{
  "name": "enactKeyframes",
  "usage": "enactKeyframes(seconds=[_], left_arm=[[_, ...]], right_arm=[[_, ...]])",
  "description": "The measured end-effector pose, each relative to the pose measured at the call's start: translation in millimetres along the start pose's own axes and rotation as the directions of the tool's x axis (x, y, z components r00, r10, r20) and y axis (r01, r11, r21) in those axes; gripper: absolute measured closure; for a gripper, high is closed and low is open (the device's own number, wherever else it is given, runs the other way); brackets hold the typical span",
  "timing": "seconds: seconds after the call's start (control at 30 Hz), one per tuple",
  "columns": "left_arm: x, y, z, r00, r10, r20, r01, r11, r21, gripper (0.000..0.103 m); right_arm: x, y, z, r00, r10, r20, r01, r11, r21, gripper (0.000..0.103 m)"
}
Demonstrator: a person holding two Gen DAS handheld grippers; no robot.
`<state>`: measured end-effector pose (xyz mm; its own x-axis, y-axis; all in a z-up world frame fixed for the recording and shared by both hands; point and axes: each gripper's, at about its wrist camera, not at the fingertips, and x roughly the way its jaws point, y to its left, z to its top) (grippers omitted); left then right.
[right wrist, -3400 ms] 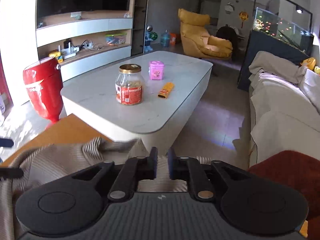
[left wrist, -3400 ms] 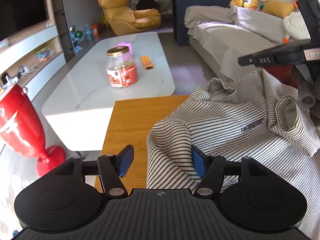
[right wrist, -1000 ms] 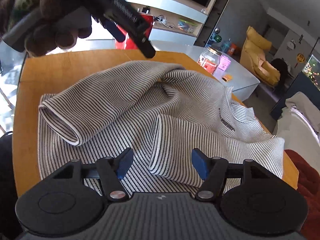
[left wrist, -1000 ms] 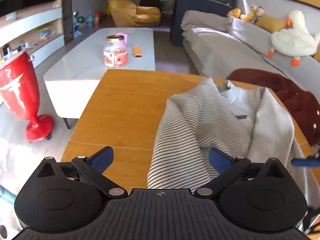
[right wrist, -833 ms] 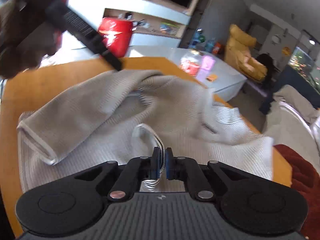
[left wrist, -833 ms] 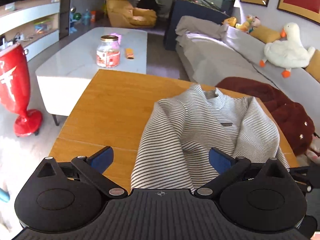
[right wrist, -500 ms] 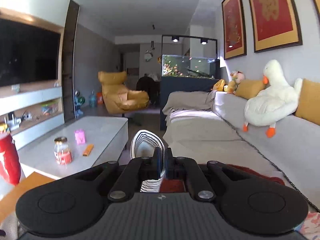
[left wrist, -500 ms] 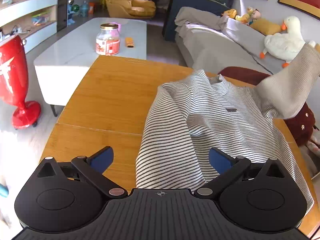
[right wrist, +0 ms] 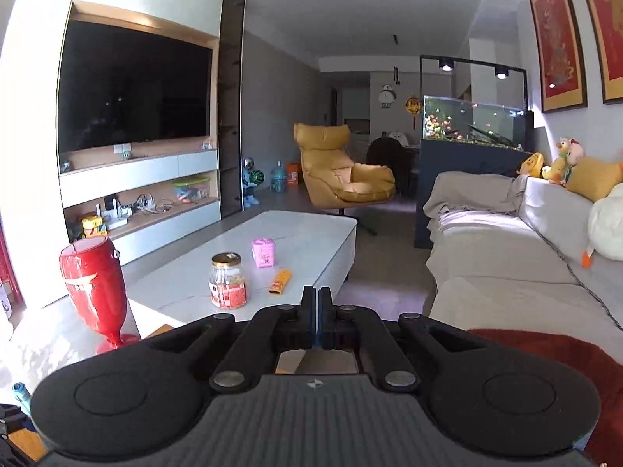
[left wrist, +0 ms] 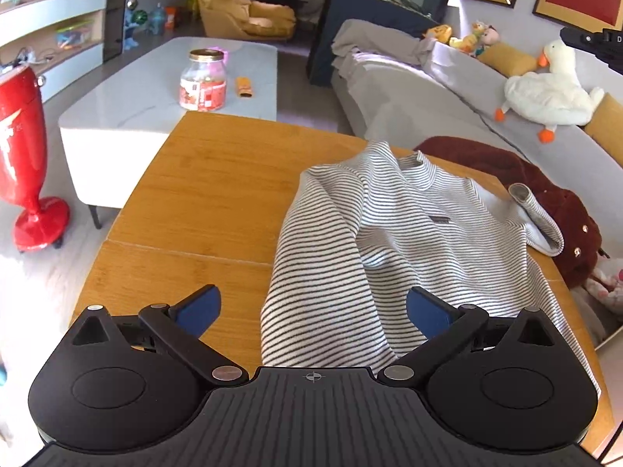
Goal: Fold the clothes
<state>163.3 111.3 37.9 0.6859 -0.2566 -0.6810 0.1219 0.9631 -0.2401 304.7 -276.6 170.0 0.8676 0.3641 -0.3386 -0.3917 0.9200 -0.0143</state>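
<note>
Indoors, striped sweater (left wrist: 393,241) on wooden table (left wrist: 202,194), white coffee table (left wrist: 155,89) beyond

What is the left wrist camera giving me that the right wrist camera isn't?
Left wrist only: the striped sweater spread on the wooden table, one sleeve flopped at its right edge, and the left claw open over its hem.

Right wrist only: the right claw shut with nothing between its fingers, raised and facing the room, plus the TV and fish tank head-on.

Both: the jar on the white coffee table, the red vase, the yellow armchair and the sofa.
</note>
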Motion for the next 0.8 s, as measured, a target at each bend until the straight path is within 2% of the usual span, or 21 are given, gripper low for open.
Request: enactKeyframes(seconds=[0.03, 0.1, 0.13, 0.17, 0.2, 0.23, 0.27, 0.3, 0.37, 0.43, 0.47, 0.53, 0.57, 0.67, 0.7, 0.8], left_arm=[[2, -2, 1, 1.000, -0.006, -0.004, 0.006, 1.000, 0.009, 0.000], [10, -7, 2, 1.000, -0.013, -0.012, 0.014, 0.999, 0.029, 0.000], [13, -8, 3, 1.000, -0.017, -0.016, 0.017, 0.999, 0.036, 0.000], [16, -9, 3, 1.000, -0.021, -0.021, 0.022, 0.999, 0.041, 0.000], [19, -10, 4, 0.999, -0.025, -0.028, 0.027, 0.999, 0.045, 0.000], [21, -9, 3, 0.999, -0.029, -0.036, 0.031, 0.998, 0.047, 0.000], [22, -7, 3, 0.998, -0.034, -0.046, 0.036, 0.998, 0.047, 0.000], [22, -4, 3, 0.998, -0.037, -0.055, 0.040, 0.998, 0.045, 0.000], [20, 4, 2, 0.998, -0.014, -0.056, 0.015, 1.000, 0.025, 0.000], [17, 14, 1, 0.998, 0.016, -0.053, -0.016, 1.000, 0.002, 0.000], [15, 19, 1, 0.998, 0.029, -0.049, -0.029, 1.000, -0.011, 0.000], [10, 25, 3, 0.998, 0.044, -0.038, -0.045, 0.998, -0.035, 0.000], [8, 27, 4, 0.998, 0.045, -0.032, -0.046, 0.998, -0.040, 0.000], [3, 29, 7, 0.999, 0.047, -0.013, -0.047, 0.998, -0.050, 0.000], [2, 29, 8, 0.999, 0.046, -0.008, -0.046, 0.998, -0.053, 0.000], [1, 26, 10, 0.999, 0.038, -0.001, -0.038, 0.998, -0.059, 0.000]], right_arm=[[2, 5, -10, 1.000, -0.001, -0.028, 0.000, 1.000, -0.027, 0.101], [6, 18, -30, 0.995, 0.018, -0.093, -0.025, 0.996, -0.081, 0.085], [5, 28, -42, 0.991, 0.043, -0.129, -0.056, 0.994, -0.097, 0.070], [4, 38, -54, 0.984, 0.067, -0.165, -0.087, 0.990, -0.113, 0.063], [3, 48, -66, 0.974, 0.094, -0.205, -0.120, 0.985, -0.120, 0.062], [2, 58, -80, 0.953, 0.144, -0.267, -0.172, 0.982, -0.083, 0.060], [2, 69, -93, 0.918, 0.217, -0.333, -0.241, 0.970, -0.030, 0.059], [0, 79, -105, 0.872, 0.292, -0.392, -0.307, 0.951, 0.027, 0.059], [-9, 108, -132, 0.763, 0.427, -0.486, -0.445, 0.892, 0.085, 0.059], [-22, 134, -156, 0.646, 0.521, -0.558, -0.534, 0.831, 0.156, 0.059], [-22, 138, -166, 0.582, 0.576, -0.574, -0.543, 0.801, 0.252, 0.059], [-19, 137, -185, 0.447, 0.696, -0.562, -0.491, 0.716, 0.496, 0.060], [-17, 134, -193, 0.402, 0.741, -0.539, -0.448, 0.672, 0.590, 0.060], [-11, 132, -216, 0.368, 0.810, -0.457, -0.338, 0.574, 0.746, 0.060], [-9, 134, -219, 0.377, 0.807, -0.454, -0.318, 0.574, 0.755, 0.060], [-2, 145, -223, 0.432, 0.745, -0.509, -0.293, 0.649, 0.702, 0.061]])
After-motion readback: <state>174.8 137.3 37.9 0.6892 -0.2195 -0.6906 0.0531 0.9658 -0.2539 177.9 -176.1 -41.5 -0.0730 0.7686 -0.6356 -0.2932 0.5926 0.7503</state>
